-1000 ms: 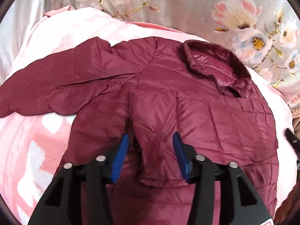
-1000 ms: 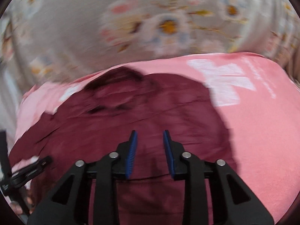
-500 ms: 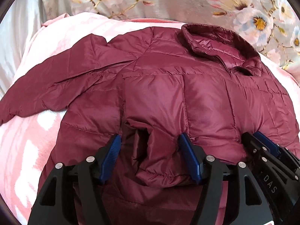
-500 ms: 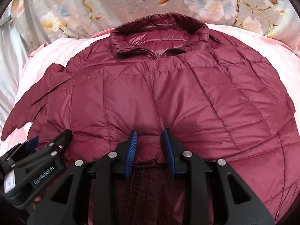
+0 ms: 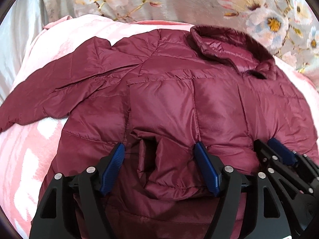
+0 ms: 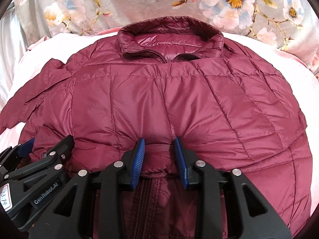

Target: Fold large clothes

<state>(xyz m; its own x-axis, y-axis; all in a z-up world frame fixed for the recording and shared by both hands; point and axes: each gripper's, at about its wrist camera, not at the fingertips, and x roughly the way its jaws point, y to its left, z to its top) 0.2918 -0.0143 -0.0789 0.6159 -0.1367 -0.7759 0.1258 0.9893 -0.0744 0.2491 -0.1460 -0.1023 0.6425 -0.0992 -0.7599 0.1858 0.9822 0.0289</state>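
Pink blanket point(image 5: 26, 159) under floral fabric point(image 6: 123, 2) carries my maroon puffer jacket point(image 6: 151, 99), collar far from me. My left gripper point(image 5: 159, 166) has wide-apart jaws straddling a bunched fold; my right gripper point(image 6: 159, 159) pinches the folded edge between nearly closed jaws.

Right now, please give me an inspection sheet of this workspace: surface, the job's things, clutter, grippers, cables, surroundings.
Surface: pink blanket with pale patches, under the garment.
Job's things: maroon quilted jacket, collar at the far end, hem part folded up over the body; one sleeve spread out to the left on the blanket.
Clutter: nothing seen.
Grippers: left hand-held gripper wide open, a fold of the hem between its blue pads; right hand-held gripper narrower, its pads astride a bunched fold near the zipper; whether it clamps, cannot tell.
Cables: nothing seen.
Surroundings: grey floral fabric behind the jacket.
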